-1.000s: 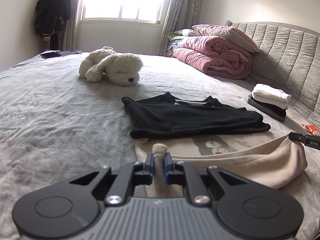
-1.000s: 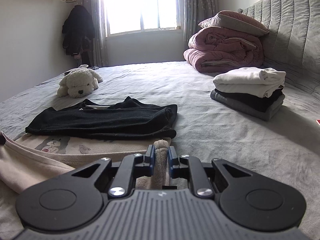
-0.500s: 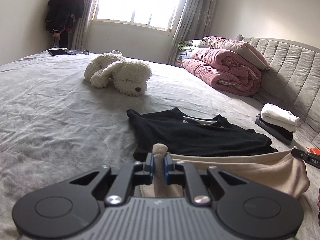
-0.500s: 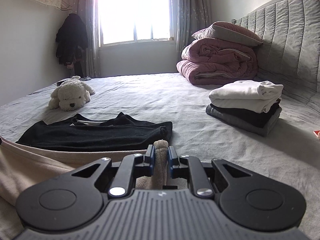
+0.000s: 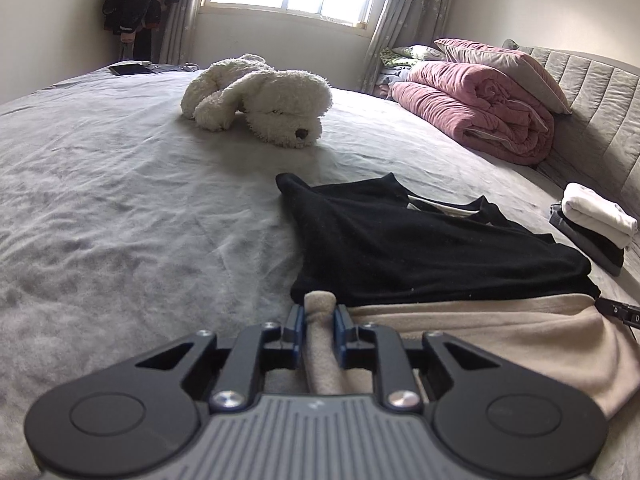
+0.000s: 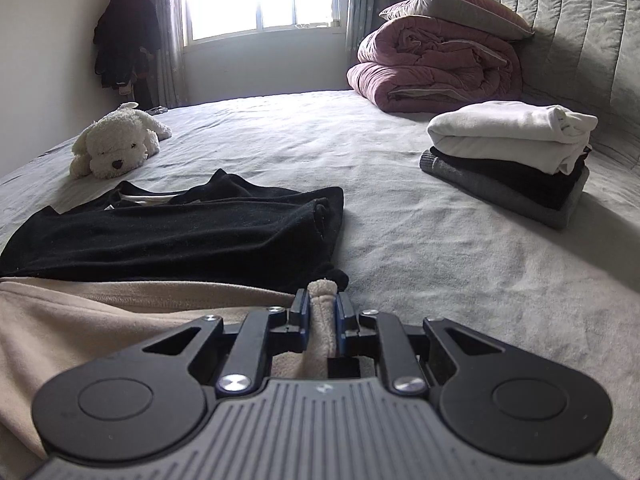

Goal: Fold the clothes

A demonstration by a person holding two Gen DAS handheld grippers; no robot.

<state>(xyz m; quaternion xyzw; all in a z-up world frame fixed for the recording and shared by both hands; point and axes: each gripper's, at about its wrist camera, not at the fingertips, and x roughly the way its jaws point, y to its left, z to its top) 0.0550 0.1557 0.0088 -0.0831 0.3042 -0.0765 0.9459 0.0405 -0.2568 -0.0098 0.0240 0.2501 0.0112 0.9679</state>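
together, both tongs [image 5: 319, 312] [image 6: 323, 304] pinch the beige garment [image 5: 500, 344] beside the black shirt [image 6: 180, 236].

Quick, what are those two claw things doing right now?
Left gripper: closed, pinching an edge of the beige garment.
Right gripper: closed, pinching another edge of it.

Beige garment [image 5: 500, 332] now folded forward to black shirt [image 5: 420, 248] (printed front hidden).
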